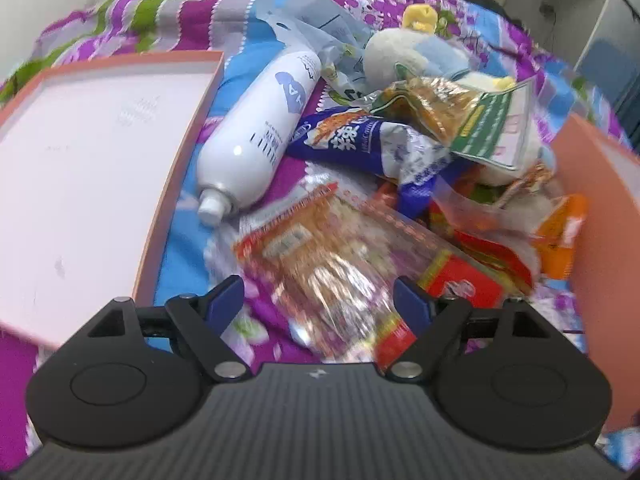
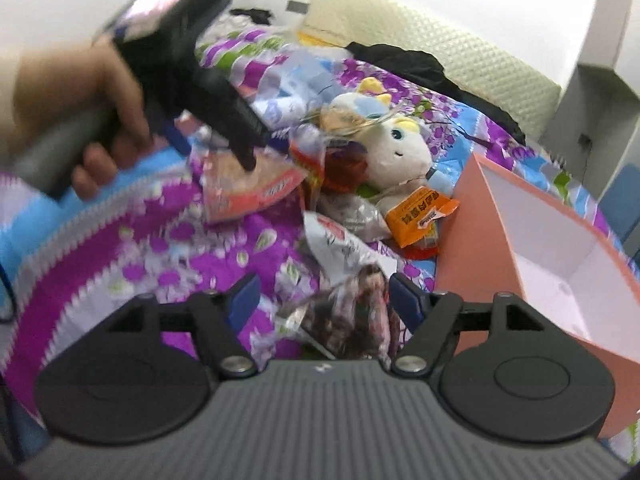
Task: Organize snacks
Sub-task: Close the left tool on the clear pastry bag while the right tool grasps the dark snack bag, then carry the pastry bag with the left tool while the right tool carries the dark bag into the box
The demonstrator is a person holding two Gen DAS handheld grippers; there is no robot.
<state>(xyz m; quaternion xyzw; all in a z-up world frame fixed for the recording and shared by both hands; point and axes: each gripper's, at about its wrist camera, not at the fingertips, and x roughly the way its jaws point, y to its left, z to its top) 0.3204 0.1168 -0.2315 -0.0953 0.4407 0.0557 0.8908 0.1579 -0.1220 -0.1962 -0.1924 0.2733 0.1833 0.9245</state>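
Observation:
A heap of snack packets lies on a flowered bedspread (image 1: 168,12). In the left wrist view my left gripper (image 1: 319,298) is open just above a clear orange-edged packet (image 1: 320,256); a blue and white packet (image 1: 360,140) and a green-labelled one (image 1: 480,124) lie beyond. In the right wrist view my right gripper (image 2: 322,294) is open around a dark crinkled packet (image 2: 352,312), with an orange packet (image 2: 418,216) and the left gripper (image 2: 224,112), held in a hand, farther off.
An open pink box lid (image 1: 80,152) lies left of the heap and a pink box (image 2: 560,264) stands right of it. A white bottle (image 1: 260,128) lies by the lid. A plush toy (image 2: 396,152) sits among the snacks.

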